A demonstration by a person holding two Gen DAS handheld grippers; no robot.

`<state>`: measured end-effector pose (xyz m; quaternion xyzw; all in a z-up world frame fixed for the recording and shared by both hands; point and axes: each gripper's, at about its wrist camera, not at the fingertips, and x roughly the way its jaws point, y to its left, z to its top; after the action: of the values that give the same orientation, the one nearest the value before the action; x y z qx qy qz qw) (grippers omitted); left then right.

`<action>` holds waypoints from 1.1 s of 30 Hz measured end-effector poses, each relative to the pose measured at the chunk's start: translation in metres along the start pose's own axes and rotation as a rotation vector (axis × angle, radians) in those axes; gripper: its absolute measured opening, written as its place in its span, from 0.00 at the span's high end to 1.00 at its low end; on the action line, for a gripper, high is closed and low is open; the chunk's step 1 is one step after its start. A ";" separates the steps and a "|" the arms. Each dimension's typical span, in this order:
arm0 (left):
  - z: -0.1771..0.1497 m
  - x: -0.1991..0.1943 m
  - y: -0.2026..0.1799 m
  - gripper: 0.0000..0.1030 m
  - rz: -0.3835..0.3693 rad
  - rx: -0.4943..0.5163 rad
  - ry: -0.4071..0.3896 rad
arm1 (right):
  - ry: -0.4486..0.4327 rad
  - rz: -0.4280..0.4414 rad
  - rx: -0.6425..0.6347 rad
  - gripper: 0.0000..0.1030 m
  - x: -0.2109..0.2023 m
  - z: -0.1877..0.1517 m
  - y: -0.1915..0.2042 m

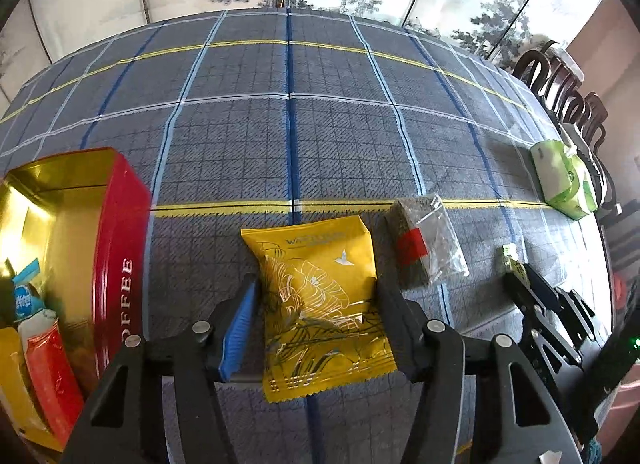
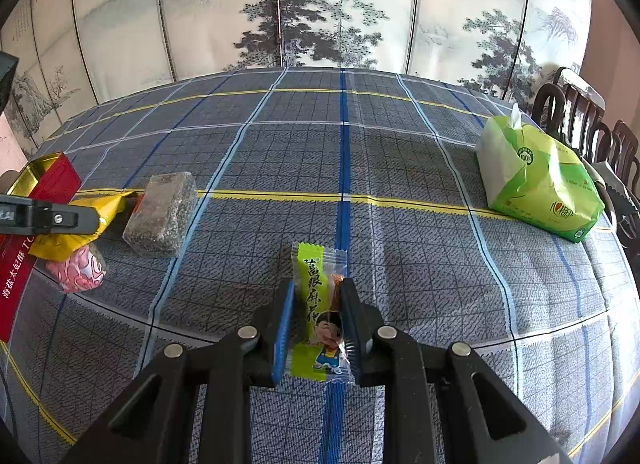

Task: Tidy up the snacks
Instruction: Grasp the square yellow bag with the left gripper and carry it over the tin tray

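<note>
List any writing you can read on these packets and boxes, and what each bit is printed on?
"OFFEE": side of the red tin, first letter hidden.
"100%": round badge on the green tissue pack.
"海盐大妃酥": red box.
"WAFFLE": top of the yellow packet, partly blurred.
Green snack packet: Chinese characters, not clearly readable.

Red tin [image 1: 120, 248] cut by left edge.

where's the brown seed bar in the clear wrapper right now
In the left wrist view the seed bar lies on the tablecloth just right of the yellow packet, with the green tissue pack farther right.
</note>
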<state>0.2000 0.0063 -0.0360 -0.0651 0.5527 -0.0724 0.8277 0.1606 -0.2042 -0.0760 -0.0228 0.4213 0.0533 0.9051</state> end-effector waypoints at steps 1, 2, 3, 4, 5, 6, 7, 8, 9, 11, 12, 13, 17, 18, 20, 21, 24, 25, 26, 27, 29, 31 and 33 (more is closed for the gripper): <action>-0.001 -0.002 0.000 0.47 -0.002 0.001 -0.004 | 0.000 0.000 0.000 0.77 0.000 0.000 0.000; -0.002 -0.005 0.001 0.47 -0.003 0.001 -0.008 | 0.000 -0.001 -0.001 0.77 0.000 0.000 0.000; -0.003 -0.008 0.002 0.47 -0.006 0.001 -0.011 | 0.000 -0.001 -0.001 0.77 0.000 0.000 0.000; -0.004 -0.010 0.003 0.47 -0.012 0.001 -0.014 | 0.000 -0.002 -0.001 0.77 0.000 0.000 0.000; -0.005 -0.014 0.004 0.47 -0.015 0.000 -0.020 | 0.000 -0.002 -0.002 0.77 0.000 -0.001 0.000; -0.006 -0.017 0.005 0.47 -0.013 -0.002 -0.025 | 0.000 -0.003 -0.002 0.77 0.000 -0.001 0.000; -0.007 -0.019 0.005 0.47 -0.012 -0.003 -0.028 | 0.000 -0.003 -0.003 0.77 0.000 -0.001 0.000; -0.008 -0.022 0.006 0.47 -0.011 -0.004 -0.033 | 0.000 -0.003 -0.003 0.77 0.000 -0.001 0.000; -0.009 -0.027 0.007 0.47 -0.009 -0.002 -0.041 | -0.001 -0.004 -0.003 0.77 -0.001 -0.001 0.000; -0.010 -0.033 0.007 0.47 0.002 0.005 -0.055 | -0.001 -0.005 -0.004 0.77 -0.001 -0.001 -0.001; -0.012 -0.038 0.006 0.47 0.017 0.013 -0.064 | -0.001 -0.005 -0.004 0.77 -0.001 -0.001 -0.001; -0.013 -0.041 0.006 0.47 0.025 0.018 -0.071 | -0.001 -0.006 -0.005 0.77 -0.001 -0.001 -0.001; -0.016 -0.055 0.010 0.47 0.045 0.025 -0.085 | 0.000 -0.010 -0.009 0.77 -0.003 -0.001 -0.002; -0.017 -0.059 0.012 0.47 0.056 0.027 -0.091 | -0.001 -0.011 -0.010 0.77 -0.003 -0.001 -0.002; -0.018 -0.065 0.014 0.47 0.078 0.034 -0.104 | 0.000 -0.012 -0.010 0.77 -0.003 -0.001 -0.002; -0.019 -0.069 0.016 0.47 0.089 0.037 -0.108 | -0.001 -0.013 -0.012 0.77 -0.004 -0.001 0.000; -0.021 -0.078 0.025 0.47 0.109 0.037 -0.120 | -0.001 -0.016 -0.014 0.77 -0.004 -0.001 0.000; -0.021 -0.080 0.027 0.47 0.113 0.036 -0.122 | -0.001 -0.016 -0.014 0.77 -0.004 -0.001 -0.001; -0.022 -0.083 0.030 0.47 0.119 0.035 -0.124 | -0.001 -0.018 -0.015 0.77 -0.005 -0.001 0.002; -0.023 -0.085 0.035 0.47 0.130 0.031 -0.126 | -0.001 -0.019 -0.016 0.77 -0.005 -0.001 0.002; -0.024 -0.089 0.041 0.47 0.144 0.029 -0.130 | -0.001 -0.018 -0.015 0.77 -0.005 -0.001 0.001; -0.025 -0.092 0.047 0.47 0.158 0.027 -0.136 | -0.001 -0.019 -0.016 0.77 -0.005 -0.001 0.002; -0.027 -0.095 0.055 0.47 0.170 0.024 -0.137 | -0.001 -0.019 -0.016 0.77 -0.005 -0.001 0.002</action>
<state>0.1416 0.0774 0.0292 -0.0131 0.4975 -0.0039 0.8674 0.1564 -0.2028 -0.0730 -0.0343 0.4203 0.0479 0.9055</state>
